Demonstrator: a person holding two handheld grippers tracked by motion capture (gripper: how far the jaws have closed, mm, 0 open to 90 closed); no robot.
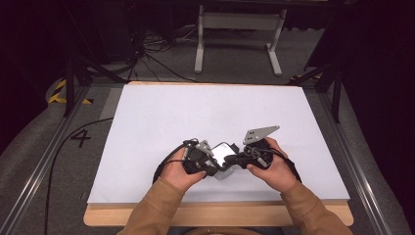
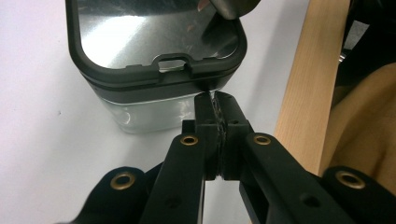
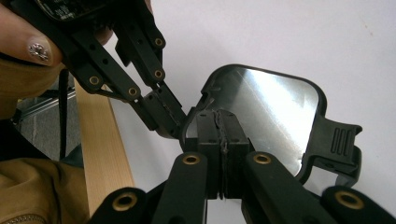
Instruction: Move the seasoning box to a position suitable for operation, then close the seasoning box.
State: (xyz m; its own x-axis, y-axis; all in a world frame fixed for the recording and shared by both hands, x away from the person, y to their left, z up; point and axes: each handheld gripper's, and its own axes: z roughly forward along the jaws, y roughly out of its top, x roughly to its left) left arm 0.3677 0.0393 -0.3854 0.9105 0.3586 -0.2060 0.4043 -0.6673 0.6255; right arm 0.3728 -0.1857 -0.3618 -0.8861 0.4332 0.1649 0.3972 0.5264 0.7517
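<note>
Holding 2 black two-jaw grippers close together over the near middle of the white tabletop [image 1: 161, 117], you are working on a small clear plastic container with a black-rimmed lid [image 1: 224, 155]. That container is sitting on the white surface between your hands, near the wooden front edge of the table [image 1: 220, 215].

Your left gripper [image 2: 215, 109] is pointing at the container's near corner, jaws pressed flat together with nothing between them, tips just touching or just short of the black lid rim below its small front tab; contact is hard to tell. In the high view your left gripper is sitting at the container's left side, gripped by your left hand [image 1: 178, 171].

Your right gripper [image 3: 219, 126] is also fully closed, pads meeting with nothing pinched. Its tips are lying against the edge of the shiny lid panel, close to where the left gripper's tips are coming in from the upper left of the right gripper view. A black ribbed latch [image 3: 341, 140] is sticking out at the lid's far side there.

Your right hand [image 1: 269, 169] is holding its gripper at the container's right side, grey three-cornered plate [image 1: 261, 132] standing above it. Tan sleeves [image 1: 156, 208] are coming in from the bottom edge.
</note>
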